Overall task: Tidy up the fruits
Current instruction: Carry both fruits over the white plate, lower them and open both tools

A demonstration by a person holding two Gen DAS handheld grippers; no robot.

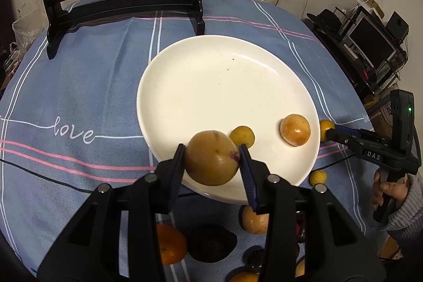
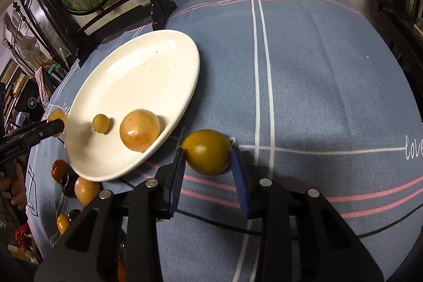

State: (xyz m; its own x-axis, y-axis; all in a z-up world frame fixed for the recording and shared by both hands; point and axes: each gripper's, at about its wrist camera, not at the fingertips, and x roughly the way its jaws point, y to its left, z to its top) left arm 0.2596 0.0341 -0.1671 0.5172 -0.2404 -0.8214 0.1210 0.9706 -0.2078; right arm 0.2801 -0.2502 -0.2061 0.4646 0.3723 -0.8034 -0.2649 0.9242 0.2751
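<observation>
Both grippers, left gripper [image 1: 211,152] and right gripper [image 2: 207,152], hold smooth, firm, roll-prone fruits across mid-body, jaws narrow: a brownish fruit [image 1: 211,157] and a greenish-yellow citrus [image 2: 207,152].

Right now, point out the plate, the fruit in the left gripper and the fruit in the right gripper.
plate [image 1: 211,86], left wrist view, bare middle.
left gripper's fruit [image 1: 211,157], left wrist view, front skin.
right gripper's fruit [image 2: 207,151], right wrist view, top skin.

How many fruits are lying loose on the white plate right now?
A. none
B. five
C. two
C: only a small yellow fruit and a bigger orange-brown fruit rest on the white plate; the big fruit over its near rim is clamped in the left gripper.
</observation>
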